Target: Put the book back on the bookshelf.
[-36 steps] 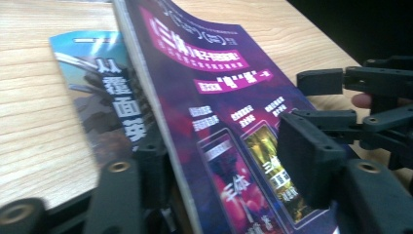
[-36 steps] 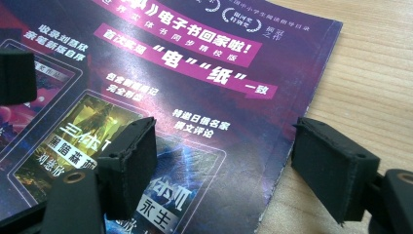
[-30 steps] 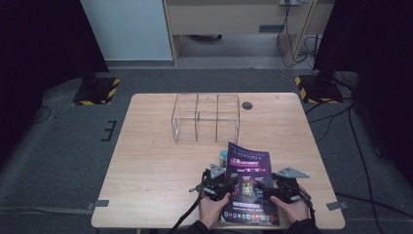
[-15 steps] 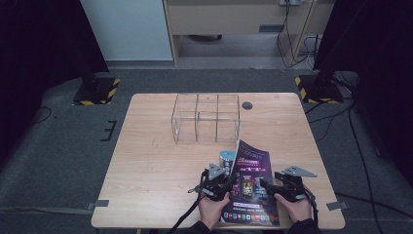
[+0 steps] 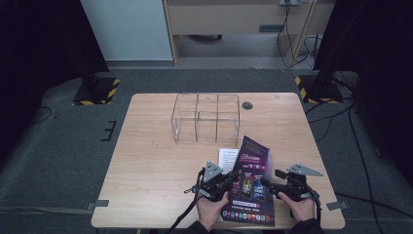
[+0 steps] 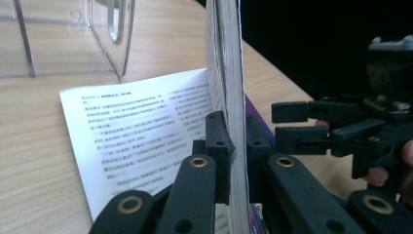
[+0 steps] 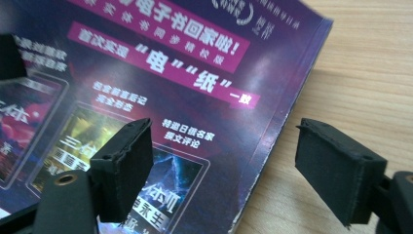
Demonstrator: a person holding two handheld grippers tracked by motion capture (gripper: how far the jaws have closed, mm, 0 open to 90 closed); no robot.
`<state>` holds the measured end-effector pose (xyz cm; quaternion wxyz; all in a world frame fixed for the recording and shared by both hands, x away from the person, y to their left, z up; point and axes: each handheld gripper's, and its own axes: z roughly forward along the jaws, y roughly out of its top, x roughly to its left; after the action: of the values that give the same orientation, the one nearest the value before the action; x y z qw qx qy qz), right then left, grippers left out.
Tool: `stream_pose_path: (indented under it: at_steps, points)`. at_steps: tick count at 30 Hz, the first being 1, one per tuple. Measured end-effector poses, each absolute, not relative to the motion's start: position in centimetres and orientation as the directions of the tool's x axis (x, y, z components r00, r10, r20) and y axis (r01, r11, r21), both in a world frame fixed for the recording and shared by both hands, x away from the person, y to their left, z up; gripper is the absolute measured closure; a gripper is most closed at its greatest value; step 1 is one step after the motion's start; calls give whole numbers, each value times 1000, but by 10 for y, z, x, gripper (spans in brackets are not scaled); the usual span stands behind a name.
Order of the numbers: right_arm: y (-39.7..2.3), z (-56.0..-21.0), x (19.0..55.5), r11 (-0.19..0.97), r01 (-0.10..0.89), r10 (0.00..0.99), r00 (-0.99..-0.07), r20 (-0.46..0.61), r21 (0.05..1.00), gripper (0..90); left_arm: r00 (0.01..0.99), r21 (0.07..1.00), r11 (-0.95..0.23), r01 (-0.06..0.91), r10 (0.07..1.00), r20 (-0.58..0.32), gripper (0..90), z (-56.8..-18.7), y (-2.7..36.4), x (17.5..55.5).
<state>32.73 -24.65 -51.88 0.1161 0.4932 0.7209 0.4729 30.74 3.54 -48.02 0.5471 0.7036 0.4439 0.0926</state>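
We pinch the magazine (image 6: pixel 229 73) with our left gripper (image 6: pixel 233 151). Our right gripper (image 7: pixel 224 168) is spread beside its purple cover, which bears Chinese characters.

Glossy paper magazine (image 5: pixel 252 183), matt wood table (image 5: pixel 151 165), clear plastic organiser (image 5: pixel 206 118)

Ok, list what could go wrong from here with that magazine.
1. The left gripper pinches only the edge of a lifted stack of pages of the magazine; they could slip out or crease.
2. The right gripper is open astride the cover's edge; closing there might bend it.
3. The lifted pages lean toward the clear organizer and could flop against it.
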Motion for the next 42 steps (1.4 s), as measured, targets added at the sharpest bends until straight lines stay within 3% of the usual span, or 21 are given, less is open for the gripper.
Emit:
stream_pose_path:
  at_steps: [14, 42]
  points:
    - [-238, -519, 328, 58, 602, 770, -535, 348, 796, 198, 612, 881, 19, 472, 712, -343, 847, -464, 45, 301]
    - [-228, -531, 339, 38, 658, 689, -562, 457, 752, 187, 626, 887, 11, 462, 704, -335, 847, -457, 50, 299]
